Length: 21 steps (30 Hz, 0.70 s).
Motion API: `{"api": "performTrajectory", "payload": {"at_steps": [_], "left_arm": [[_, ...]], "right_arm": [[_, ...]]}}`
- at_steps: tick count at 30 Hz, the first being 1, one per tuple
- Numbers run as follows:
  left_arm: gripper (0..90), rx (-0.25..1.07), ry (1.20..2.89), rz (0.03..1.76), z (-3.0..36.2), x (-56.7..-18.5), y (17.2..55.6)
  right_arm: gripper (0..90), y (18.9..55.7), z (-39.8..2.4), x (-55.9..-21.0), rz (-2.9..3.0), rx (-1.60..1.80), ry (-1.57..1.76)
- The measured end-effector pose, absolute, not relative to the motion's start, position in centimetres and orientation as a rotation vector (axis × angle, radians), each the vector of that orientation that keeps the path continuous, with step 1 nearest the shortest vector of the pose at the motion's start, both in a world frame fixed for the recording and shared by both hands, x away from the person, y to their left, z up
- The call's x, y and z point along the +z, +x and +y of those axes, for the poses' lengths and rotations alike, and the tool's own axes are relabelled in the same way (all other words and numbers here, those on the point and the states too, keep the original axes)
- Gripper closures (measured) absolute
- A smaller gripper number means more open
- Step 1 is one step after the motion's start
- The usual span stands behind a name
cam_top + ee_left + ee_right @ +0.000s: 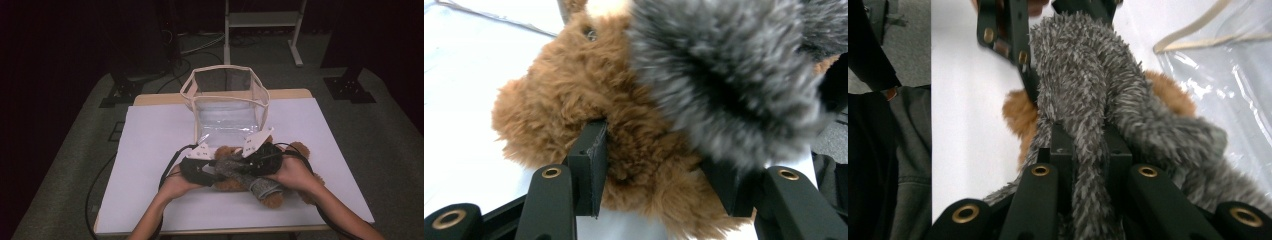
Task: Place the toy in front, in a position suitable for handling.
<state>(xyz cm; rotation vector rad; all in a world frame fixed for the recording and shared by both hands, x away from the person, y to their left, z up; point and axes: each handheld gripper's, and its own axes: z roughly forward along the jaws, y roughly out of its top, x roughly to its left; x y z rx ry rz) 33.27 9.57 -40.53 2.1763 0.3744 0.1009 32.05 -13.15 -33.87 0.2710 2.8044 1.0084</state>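
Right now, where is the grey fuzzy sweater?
High view: the grey fuzzy sweater lies on the brown teddy bear, near-centre, before the clear bag, pinched by the right gripper.

No writing, label, brand, number or sign can be read in any of the pictures.
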Motion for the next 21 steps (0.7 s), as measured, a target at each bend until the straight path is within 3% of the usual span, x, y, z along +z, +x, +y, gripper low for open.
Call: {"api": "performTrajectory", "payload": {"at_steps": [13,21], "left_arm": [[44.7,0.121,2.187,0.345,9.6,-40.7,32.7],[42.7,0.127,2.189,0.327,9.2,-40.0,32.0]], "right_arm": [[79.7,36.7,-11.1,-32.9,2.787,1.048,0.386],[79.7,35.1,-11.1,-32.9,2.859,1.036,0.351]]}}
